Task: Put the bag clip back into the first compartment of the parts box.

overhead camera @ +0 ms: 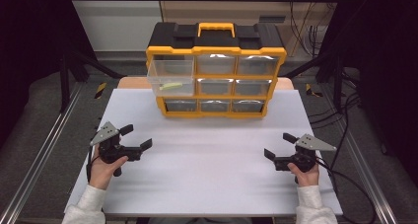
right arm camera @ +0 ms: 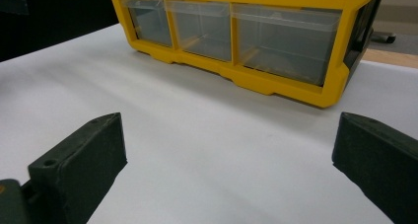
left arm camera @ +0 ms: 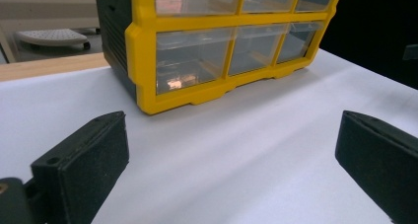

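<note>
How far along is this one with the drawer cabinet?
Done: the top-left drawer of the yellow organizer stands pulled out, a yellow-green item inside. In hand: nothing; left gripper and right gripper are open, apart from it. Left: that drawer is unshut.

Even overhead light brightens the white bench (overhead camera: 207, 169) while the surroundings fall dark. Glare glints off the clear drawers of the yellow organizer (overhead camera: 215, 76); a soft shadow lies beneath it. The close-up jaws appear blurred.
</note>
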`<state>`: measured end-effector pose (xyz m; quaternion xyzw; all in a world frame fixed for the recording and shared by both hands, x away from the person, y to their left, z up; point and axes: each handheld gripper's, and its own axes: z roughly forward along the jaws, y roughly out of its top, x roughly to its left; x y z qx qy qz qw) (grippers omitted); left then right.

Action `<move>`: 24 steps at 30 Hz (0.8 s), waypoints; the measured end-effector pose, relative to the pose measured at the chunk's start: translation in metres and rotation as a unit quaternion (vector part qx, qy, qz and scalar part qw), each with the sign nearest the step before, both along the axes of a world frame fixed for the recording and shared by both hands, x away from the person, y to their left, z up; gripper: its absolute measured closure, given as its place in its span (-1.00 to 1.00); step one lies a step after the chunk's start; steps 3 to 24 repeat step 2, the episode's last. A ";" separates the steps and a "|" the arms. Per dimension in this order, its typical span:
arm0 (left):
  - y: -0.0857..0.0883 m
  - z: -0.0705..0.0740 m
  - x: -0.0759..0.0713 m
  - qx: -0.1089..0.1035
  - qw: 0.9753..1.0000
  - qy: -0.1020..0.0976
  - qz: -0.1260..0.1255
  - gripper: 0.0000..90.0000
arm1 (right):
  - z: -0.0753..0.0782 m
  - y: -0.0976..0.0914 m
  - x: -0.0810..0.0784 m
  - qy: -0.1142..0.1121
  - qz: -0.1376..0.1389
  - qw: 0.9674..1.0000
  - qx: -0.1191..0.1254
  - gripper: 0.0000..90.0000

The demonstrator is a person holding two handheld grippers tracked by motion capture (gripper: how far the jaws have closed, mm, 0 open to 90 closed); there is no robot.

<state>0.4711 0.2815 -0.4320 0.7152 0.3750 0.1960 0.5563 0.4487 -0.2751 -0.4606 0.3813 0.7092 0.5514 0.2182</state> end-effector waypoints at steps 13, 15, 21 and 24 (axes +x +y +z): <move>0.000 -0.006 0.000 0.007 1.000 0.007 0.001 -1.00 | 0.000 0.001 0.000 0.004 0.000 1.000 0.000 -0.99; 0.000 -0.006 0.000 0.007 1.000 0.007 0.001 -1.00 | 0.000 0.001 0.000 0.004 0.000 1.000 0.000 -0.99; 0.000 -0.006 0.000 0.007 1.000 0.007 0.001 -1.00 | 0.000 0.001 0.000 0.004 0.000 1.000 0.000 -0.99; 0.000 -0.006 0.000 0.007 1.000 0.007 0.001 -1.00 | 0.000 0.001 0.000 0.004 0.000 1.000 0.000 -0.99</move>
